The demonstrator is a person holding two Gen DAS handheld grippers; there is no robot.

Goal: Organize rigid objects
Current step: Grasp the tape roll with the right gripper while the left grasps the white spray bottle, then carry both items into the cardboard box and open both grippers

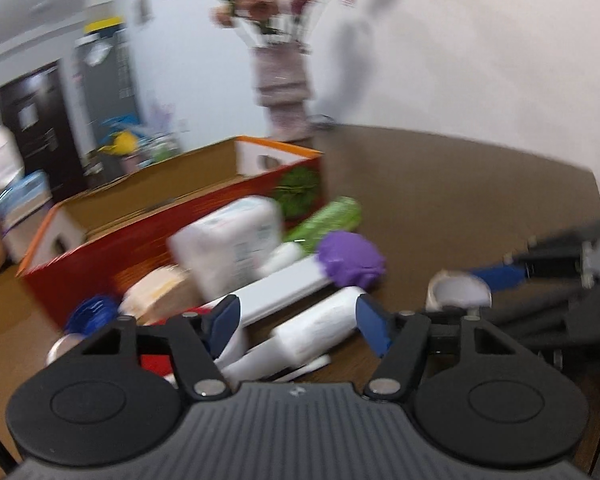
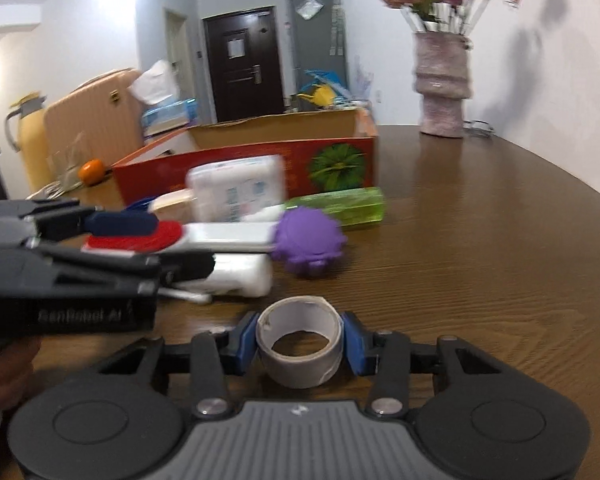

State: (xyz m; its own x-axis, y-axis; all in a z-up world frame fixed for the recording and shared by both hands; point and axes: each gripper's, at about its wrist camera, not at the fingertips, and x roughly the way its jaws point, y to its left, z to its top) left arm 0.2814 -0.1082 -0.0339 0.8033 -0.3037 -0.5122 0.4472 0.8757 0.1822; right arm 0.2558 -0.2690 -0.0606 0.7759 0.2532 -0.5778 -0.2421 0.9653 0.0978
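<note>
Tape roll (image 2: 300, 350) clamped in right gripper (image 2: 300, 346) jaws – pick step; next, carry to red box (image 2: 260, 156) at 11 o'clock. Left gripper (image 1: 296, 320) jaws half-open, straddling white bottle (image 1: 320, 330).

Grey tape roll (image 2: 299, 350) upright on the wooden table (image 2: 480, 240)

One tape roll (image 2: 300, 354), one purple ball (image 2: 308, 240), one red box (image 2: 260, 156), one vase (image 2: 442, 84)
</note>
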